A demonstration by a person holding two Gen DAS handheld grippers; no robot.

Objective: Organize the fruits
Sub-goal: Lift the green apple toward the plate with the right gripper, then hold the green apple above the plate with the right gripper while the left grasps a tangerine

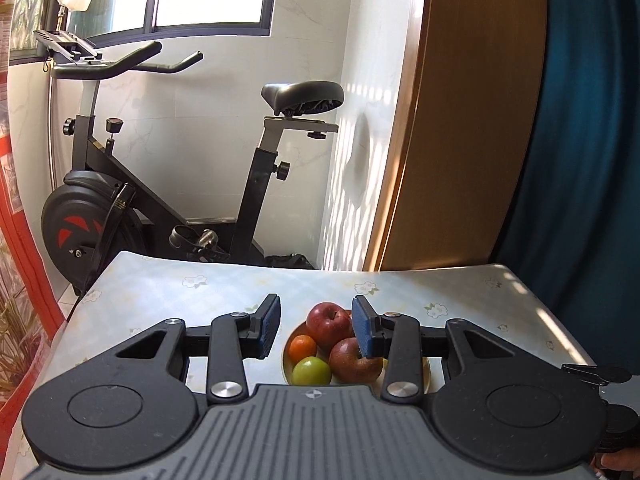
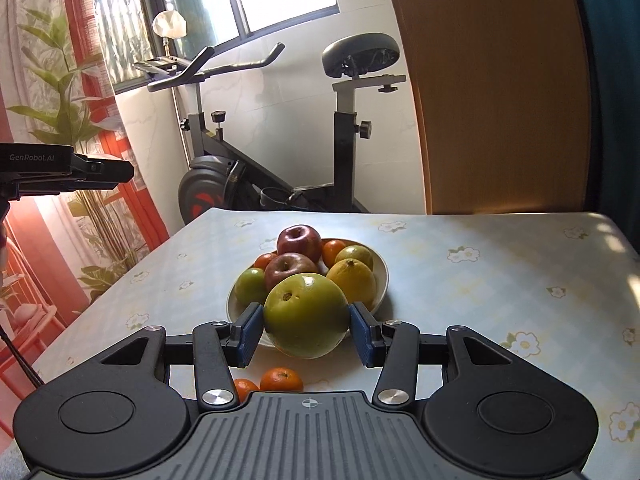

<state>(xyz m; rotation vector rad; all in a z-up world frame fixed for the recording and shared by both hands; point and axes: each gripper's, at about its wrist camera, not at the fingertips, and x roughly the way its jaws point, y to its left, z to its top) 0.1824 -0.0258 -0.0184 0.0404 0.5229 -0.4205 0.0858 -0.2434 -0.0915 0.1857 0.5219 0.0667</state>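
In the right wrist view my right gripper (image 2: 306, 330) is shut on a large green apple (image 2: 306, 314), held just above the near rim of a white plate (image 2: 382, 276). The plate holds two red apples (image 2: 298, 242), a small green apple (image 2: 250, 284), two yellow fruits (image 2: 354, 280) and oranges (image 2: 333, 250). Two more oranges (image 2: 281, 379) lie on the table under the gripper. In the left wrist view my left gripper (image 1: 316, 330) is open and empty, high above the plate (image 1: 427, 376), framing a red apple (image 1: 328, 320), an orange (image 1: 303, 348) and a green apple (image 1: 311, 371).
The table (image 2: 480, 280) has a pale floral cover. An exercise bike (image 2: 280, 160) stands behind its far edge, below a window. A wooden door (image 2: 500, 100) is at the back right, red patterned curtains (image 2: 60, 120) at the left. The left gripper's body (image 2: 60, 172) shows at the left.
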